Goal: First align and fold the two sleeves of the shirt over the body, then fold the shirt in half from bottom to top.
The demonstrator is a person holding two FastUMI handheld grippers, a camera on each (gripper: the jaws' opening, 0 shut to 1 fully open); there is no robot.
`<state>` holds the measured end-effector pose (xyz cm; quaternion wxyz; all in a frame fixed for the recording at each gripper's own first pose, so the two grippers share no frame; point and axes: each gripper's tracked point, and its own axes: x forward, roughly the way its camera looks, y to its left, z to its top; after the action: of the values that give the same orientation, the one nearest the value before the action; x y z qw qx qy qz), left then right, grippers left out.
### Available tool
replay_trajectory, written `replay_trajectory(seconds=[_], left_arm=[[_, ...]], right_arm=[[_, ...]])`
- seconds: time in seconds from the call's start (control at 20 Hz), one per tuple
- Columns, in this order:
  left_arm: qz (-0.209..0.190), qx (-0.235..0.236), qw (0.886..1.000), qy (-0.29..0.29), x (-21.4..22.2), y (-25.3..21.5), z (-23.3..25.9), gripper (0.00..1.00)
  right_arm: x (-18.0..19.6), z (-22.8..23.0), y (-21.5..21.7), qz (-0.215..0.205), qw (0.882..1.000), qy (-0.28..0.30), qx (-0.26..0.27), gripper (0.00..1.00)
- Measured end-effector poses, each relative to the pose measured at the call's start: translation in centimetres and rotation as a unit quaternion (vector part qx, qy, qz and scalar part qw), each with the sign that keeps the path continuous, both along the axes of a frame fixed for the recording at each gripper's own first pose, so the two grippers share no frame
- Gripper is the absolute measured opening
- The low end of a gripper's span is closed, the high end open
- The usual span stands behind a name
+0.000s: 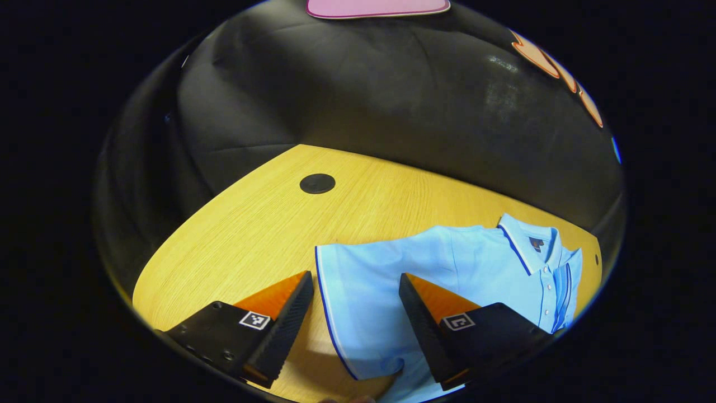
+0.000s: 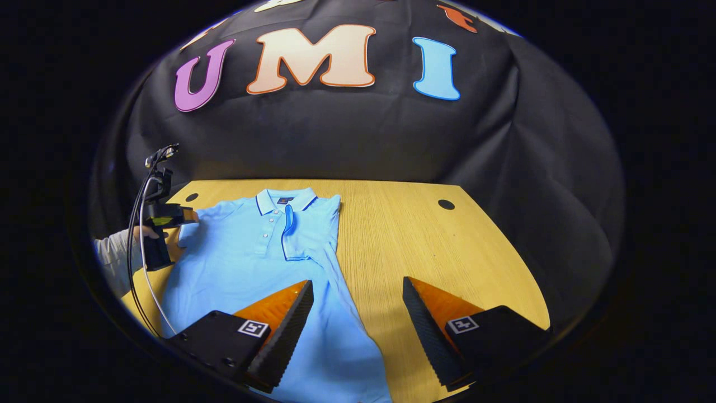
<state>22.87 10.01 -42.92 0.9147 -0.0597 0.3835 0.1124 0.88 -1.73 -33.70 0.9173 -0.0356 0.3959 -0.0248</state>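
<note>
A light blue polo shirt (image 2: 246,257) lies flat on the wooden table (image 2: 419,240), collar (image 2: 285,198) toward the far wall. One sleeve (image 2: 310,229) is folded in over the body. In the left gripper view the other sleeve (image 1: 358,257) spreads out flat, its piped cuff edge lying between the fingers of my open left gripper (image 1: 355,288), which hovers just above it. My right gripper (image 2: 358,288) is open over the shirt's lower side edge, one finger above fabric, the other above bare wood. A hand in a grey sleeve (image 2: 114,252) holds the left gripper (image 2: 189,215) at the shirt's far sleeve.
Round black grommets sit in the tabletop (image 1: 317,183) (image 2: 446,204) (image 2: 191,197). Bare wood (image 1: 251,224) stretches out beyond the spread sleeve. A cable (image 2: 142,268) hangs from the left gripper. Black cloth walls close in behind the table.
</note>
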Motion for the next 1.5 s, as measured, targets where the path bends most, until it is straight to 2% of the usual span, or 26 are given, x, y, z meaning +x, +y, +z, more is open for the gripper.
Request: replay_trajectory(seconds=[0.05,0.15,0.2,0.25,0.3,0.4,0.45,0.5,0.65,1.05,1.5], left_arm=[[-0.005,0.012,1.000,0.010,-0.2,0.4,-0.2,0.96],[-0.020,0.007,1.000,0.005,0.5,-0.2,-0.3,0.82],[-0.027,0.007,1.000,0.006,0.4,-0.5,-0.3,0.68],[-0.037,0.006,0.999,0.008,0.5,-0.8,-0.2,0.61],[-0.050,-0.004,0.999,0.007,0.7,-1.6,-0.1,0.50],[-0.056,-0.007,0.998,0.005,1.1,-2.2,-0.2,0.12],[-0.057,-0.001,0.998,0.007,1.1,-2.2,-0.1,0.03],[-0.059,-0.005,0.998,0.007,1.1,-2.7,0.0,0.00],[-0.077,-0.019,0.997,0.024,0.5,-4.9,0.5,0.00],[-0.115,-0.003,0.993,-0.014,1.8,-10.7,4.9,0.00],[-0.148,-0.027,0.989,-0.011,1.3,-19.4,4.3,0.00]], right_arm=[[0.2,0.0,0.0,-0.001,1.000,0.001,0.002,0.99],[0.1,-0.2,0.3,0.000,1.000,0.004,0.010,1.00],[0.1,-0.3,0.6,0.003,1.000,0.006,0.016,1.00],[0.2,-0.5,1.0,0.007,1.000,0.008,0.019,1.00],[0.2,-0.5,1.1,0.010,1.000,0.009,0.019,1.00],[0.4,-0.8,1.3,0.014,1.000,0.010,0.022,1.00],[0.4,-0.8,1.5,0.014,1.000,0.010,0.025,1.00],[0.6,-0.7,1.4,0.013,0.999,0.009,0.028,1.00],[0.9,-0.2,1.1,0.008,0.999,0.003,0.036,0.99],[0.4,0.6,-2.4,-0.002,0.999,-0.009,0.041,0.99],[-0.3,0.5,-4.8,-0.002,0.999,-0.010,0.046,0.99]])
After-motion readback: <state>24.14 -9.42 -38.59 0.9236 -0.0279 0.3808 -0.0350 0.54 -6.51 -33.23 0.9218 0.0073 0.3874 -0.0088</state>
